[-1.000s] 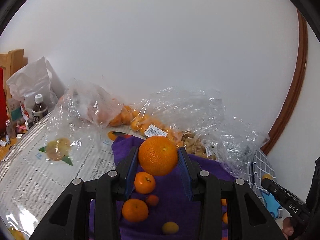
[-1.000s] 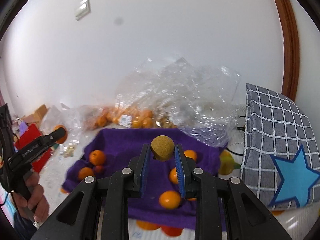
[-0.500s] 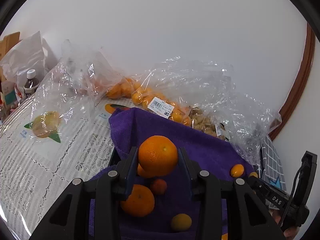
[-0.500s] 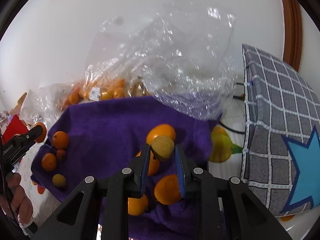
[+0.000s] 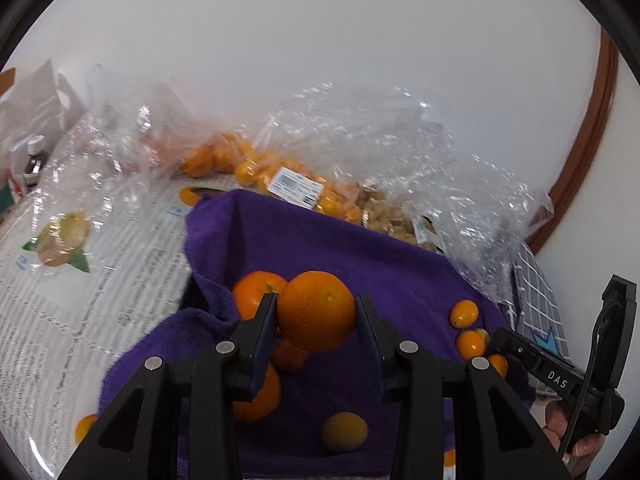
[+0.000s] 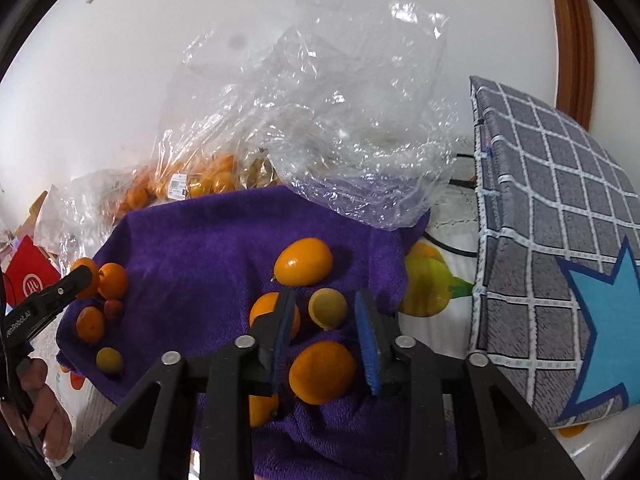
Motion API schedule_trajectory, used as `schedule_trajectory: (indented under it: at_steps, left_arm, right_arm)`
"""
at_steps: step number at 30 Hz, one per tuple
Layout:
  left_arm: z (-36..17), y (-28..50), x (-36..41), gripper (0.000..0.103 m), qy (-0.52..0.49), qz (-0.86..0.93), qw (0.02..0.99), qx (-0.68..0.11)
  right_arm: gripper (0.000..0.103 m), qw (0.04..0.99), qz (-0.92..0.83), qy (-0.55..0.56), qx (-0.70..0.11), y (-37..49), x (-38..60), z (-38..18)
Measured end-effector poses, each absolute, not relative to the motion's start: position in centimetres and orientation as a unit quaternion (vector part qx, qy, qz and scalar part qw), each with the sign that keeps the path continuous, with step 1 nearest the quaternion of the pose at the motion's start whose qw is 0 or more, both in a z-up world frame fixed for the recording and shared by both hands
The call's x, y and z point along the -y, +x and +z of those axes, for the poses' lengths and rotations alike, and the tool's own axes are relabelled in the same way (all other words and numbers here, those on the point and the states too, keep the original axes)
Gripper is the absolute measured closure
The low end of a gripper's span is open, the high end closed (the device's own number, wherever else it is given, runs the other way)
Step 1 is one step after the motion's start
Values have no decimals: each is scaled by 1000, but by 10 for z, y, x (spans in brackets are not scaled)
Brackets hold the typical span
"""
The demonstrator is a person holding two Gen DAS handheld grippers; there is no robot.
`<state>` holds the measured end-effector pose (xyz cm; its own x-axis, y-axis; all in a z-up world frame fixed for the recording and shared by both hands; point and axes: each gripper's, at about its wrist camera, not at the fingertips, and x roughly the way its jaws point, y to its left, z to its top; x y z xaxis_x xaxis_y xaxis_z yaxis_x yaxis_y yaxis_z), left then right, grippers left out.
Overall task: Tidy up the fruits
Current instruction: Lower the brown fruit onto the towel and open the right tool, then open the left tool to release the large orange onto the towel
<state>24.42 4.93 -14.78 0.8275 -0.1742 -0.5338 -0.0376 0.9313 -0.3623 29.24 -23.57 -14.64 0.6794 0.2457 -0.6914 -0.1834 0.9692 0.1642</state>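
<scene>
On the worktop (image 5: pixel 60 320), under a cloth printed with fruit pictures and text, lies a purple towel (image 5: pixel 320 248) carrying the loose fruit. Left gripper (image 5: pixel 316 312): closed on a large orange (image 5: pixel 316 310), both pads pressed to its sides, held above the towel's left part. Beneath and beside it on the towel: one mandarin (image 5: pixel 252 292) behind the left finger, another mandarin (image 5: pixel 260 396) lower down, a small reddish fruit partly hidden under the held orange, and a dull yellow-green fruit (image 5: pixel 345 431) nearer the camera. Right gripper (image 6: pixel 326 312): jaws opening, a small yellow-brown round fruit (image 6: pixel 328 307) between them, lying clear of both pads. Around it on the towel's right part: an oval kumquat (image 6: pixel 303 262) just behind, an orange fruit (image 6: pixel 322 372) just in front, another partly hidden by the left finger. Far edge of the towel: clear plastic bags (image 6: pixel 340 120), crumpled, one holding small orange fruit with a white barcode label (image 5: pixel 296 186), another holding pale, lumpy pieces I cannot name. Right of the towel: a grey checked cushion (image 6: pixel 560 220) with a blue star, standing tilted. Left edge, left wrist view: a white bag (image 5: pixel 32 100) and a small dark bottle (image 5: pixel 34 158) with a white cap. Each view shows the other gripper's handle, held by a person's hand (image 6: pixel 44 412).
</scene>
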Motion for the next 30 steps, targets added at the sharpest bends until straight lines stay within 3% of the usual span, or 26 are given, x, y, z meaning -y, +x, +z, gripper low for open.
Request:
schedule_trajectory:
  at_steps: [5, 27, 30]
  left_arm:
    - [-156, 251, -36, 65, -176, -81, 929, -317]
    - [-167, 258, -11, 65, -97, -62, 928, -355]
    - [-165, 257, -14, 59, -108, -67, 929, -348]
  right_arm:
    - [63, 923, 117, 32, -366, 282, 236, -136]
    - [59, 924, 110, -2, -367, 278, 226, -141]
    - [59, 921, 111, -4, -374, 280, 226, -143]
